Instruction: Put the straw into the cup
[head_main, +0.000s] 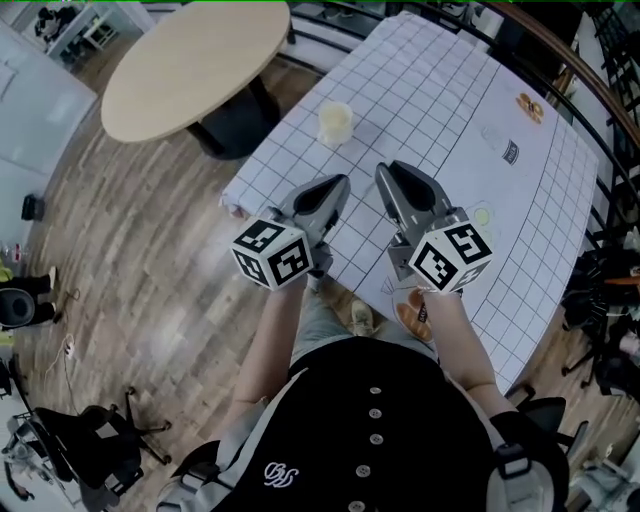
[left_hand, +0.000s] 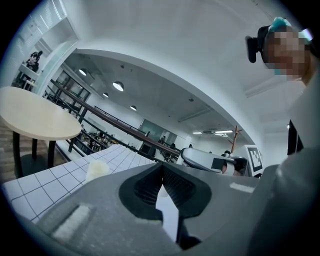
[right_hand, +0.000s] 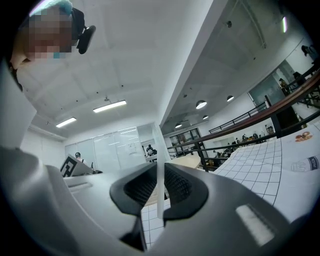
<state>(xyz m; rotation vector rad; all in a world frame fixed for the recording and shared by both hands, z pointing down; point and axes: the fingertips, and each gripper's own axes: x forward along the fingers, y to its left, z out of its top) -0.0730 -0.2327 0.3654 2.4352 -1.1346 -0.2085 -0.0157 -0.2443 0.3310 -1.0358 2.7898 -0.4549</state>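
Observation:
A pale translucent cup (head_main: 335, 122) stands on the white checked table (head_main: 440, 90), ahead of both grippers; the left gripper view shows the cup (left_hand: 97, 170) low at left. My right gripper (head_main: 392, 172) is shut on a thin clear straw (right_hand: 159, 170) that stands upright between its jaws and rises above them. My left gripper (head_main: 338, 186) is held beside it, jaws together, with a flat white strip (left_hand: 167, 212) that looks like paper pinched between them. Both grippers hover over the table's near edge, short of the cup. The straw does not show in the head view.
A clear packet (head_main: 505, 145), a brown pastry (head_main: 530, 105) and a small greenish disc (head_main: 482, 215) lie on the right half of the table. Another snack (head_main: 412, 315) sits at the near edge. A round wooden table (head_main: 195, 65) stands at left, a railing behind.

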